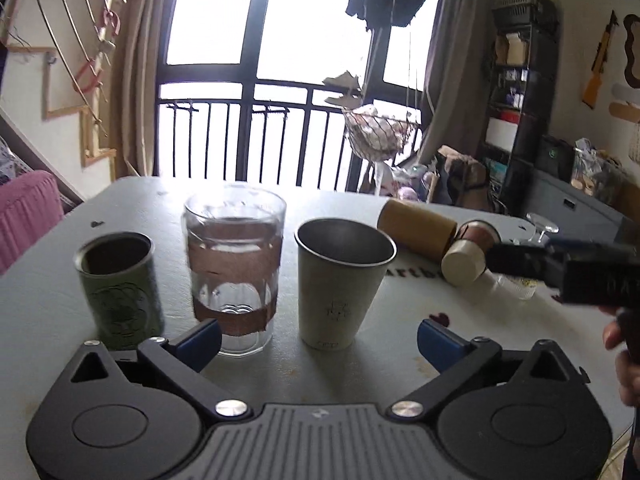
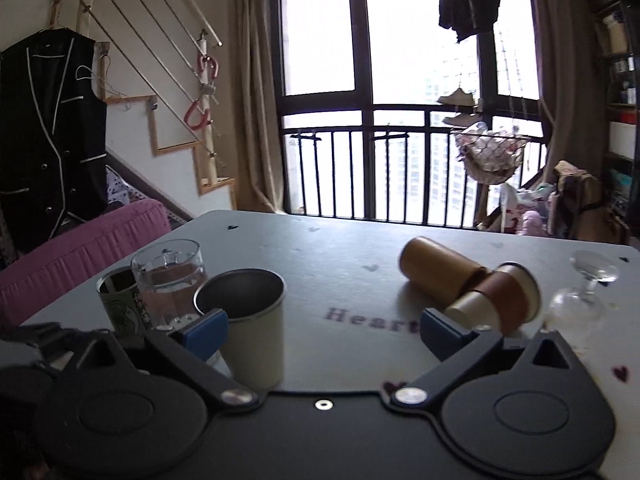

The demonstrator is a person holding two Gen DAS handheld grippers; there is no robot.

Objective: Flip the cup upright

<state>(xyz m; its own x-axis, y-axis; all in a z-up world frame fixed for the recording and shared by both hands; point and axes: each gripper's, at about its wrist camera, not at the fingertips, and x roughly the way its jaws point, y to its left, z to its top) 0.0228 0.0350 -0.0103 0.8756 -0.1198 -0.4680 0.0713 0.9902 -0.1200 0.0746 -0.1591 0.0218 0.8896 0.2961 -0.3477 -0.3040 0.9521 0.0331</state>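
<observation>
On the grey table [image 1: 140, 200] three cups stand upright: a green cup [image 1: 118, 288], a clear glass with a brown sleeve [image 1: 234, 268] and a cream metal cup [image 1: 342, 280]. Three lie on their sides: a tan cylinder cup [image 2: 440, 276], a paper cup with a brown sleeve [image 2: 500, 300] and a stemmed glass [image 2: 580, 296]. My left gripper [image 1: 318, 340] is open and empty, just short of the cream cup. My right gripper [image 2: 322, 330] is open and empty, with the cream cup [image 2: 248, 324] by its left finger and the paper cup beyond its right finger.
A pink sofa [image 2: 80, 256] sits left of the table. Beyond the far edge are a balcony window with railing [image 2: 400, 168], a hanging basket [image 2: 488, 152] and bags on the floor. Shelves [image 1: 520, 92] stand at the right.
</observation>
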